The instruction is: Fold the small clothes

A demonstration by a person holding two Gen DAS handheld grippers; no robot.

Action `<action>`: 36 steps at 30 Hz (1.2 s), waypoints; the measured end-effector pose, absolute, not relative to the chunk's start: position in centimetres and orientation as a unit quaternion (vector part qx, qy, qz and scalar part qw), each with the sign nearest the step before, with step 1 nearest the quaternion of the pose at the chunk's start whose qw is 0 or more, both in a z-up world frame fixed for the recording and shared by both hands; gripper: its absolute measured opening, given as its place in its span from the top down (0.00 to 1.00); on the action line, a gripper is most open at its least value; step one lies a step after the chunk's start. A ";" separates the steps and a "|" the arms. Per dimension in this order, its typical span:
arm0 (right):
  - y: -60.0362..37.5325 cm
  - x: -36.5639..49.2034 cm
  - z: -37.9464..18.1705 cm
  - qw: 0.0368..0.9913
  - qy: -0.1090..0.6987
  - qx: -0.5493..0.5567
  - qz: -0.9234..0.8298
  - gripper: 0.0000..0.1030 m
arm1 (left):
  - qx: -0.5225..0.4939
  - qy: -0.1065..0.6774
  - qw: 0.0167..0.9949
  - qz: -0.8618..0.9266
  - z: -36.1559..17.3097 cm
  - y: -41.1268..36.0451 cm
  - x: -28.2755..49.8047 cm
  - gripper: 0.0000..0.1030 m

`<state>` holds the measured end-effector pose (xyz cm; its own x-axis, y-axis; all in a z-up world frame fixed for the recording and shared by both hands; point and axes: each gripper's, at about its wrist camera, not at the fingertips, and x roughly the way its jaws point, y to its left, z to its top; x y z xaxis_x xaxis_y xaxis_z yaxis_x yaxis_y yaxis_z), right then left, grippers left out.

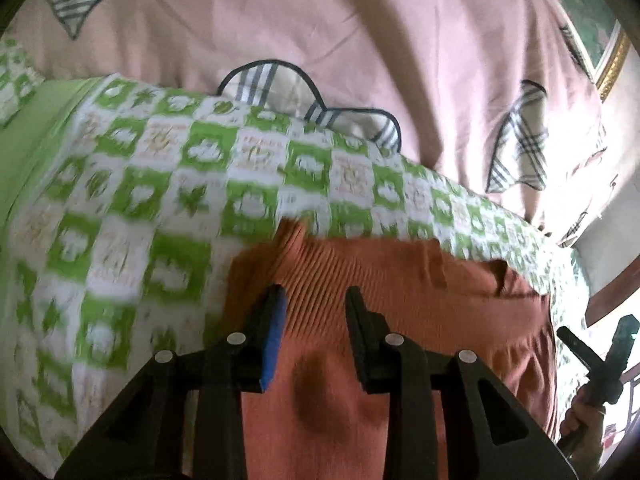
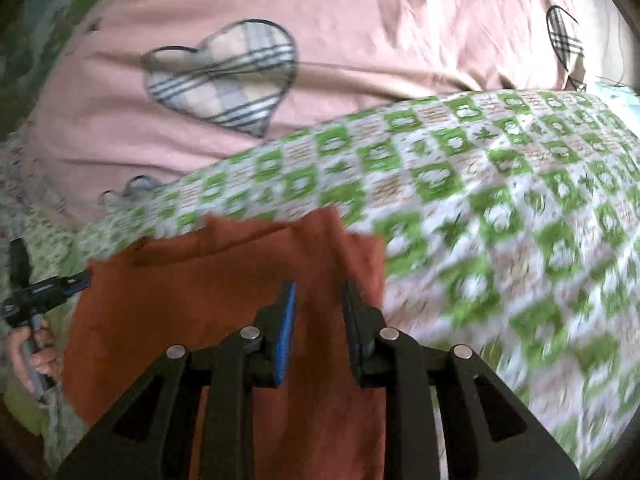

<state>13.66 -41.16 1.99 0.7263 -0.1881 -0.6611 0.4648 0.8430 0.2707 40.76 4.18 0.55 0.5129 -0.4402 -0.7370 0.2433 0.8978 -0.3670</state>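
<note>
A rust-orange ribbed knit garment [image 1: 416, 320] lies on a bed sheet [image 1: 160, 200] printed with green and white squares. My left gripper [image 1: 316, 292] hovers over the garment's left part, its jaws apart and not pressing the knit that shows through the gap. In the right wrist view the same garment [image 2: 192, 304] fills the lower middle. My right gripper [image 2: 318, 286] stands open over the garment's right side, near the edge. Each wrist view catches the other gripper at its border, held by a hand: the right gripper [image 1: 592, 356] and the left gripper [image 2: 40, 288].
A pink duvet [image 2: 120, 120] with plaid heart patches [image 2: 224, 76] is bunched along the far side of the sheet [image 2: 480, 220]. A gold-framed picture [image 1: 608, 60] and a dark wooden edge [image 1: 612, 292] show at the far right.
</note>
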 end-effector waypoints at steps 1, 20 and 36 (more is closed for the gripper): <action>-40.2 12.8 2.0 0.907 0.322 0.216 -0.166 0.76 | -0.112 0.452 0.862 -0.201 0.5 4.3 39.9 0.69; -34.3 -0.1 -1.6 0.884 0.356 0.237 -0.191 0.76 | -0.199 0.476 0.836 -0.186 -4.2 10.7 20.5 0.59; -27.6 -0.9 -0.3 0.898 0.336 0.256 -0.120 0.73 | -0.318 0.452 0.816 -0.168 -6.2 10.7 17.7 0.32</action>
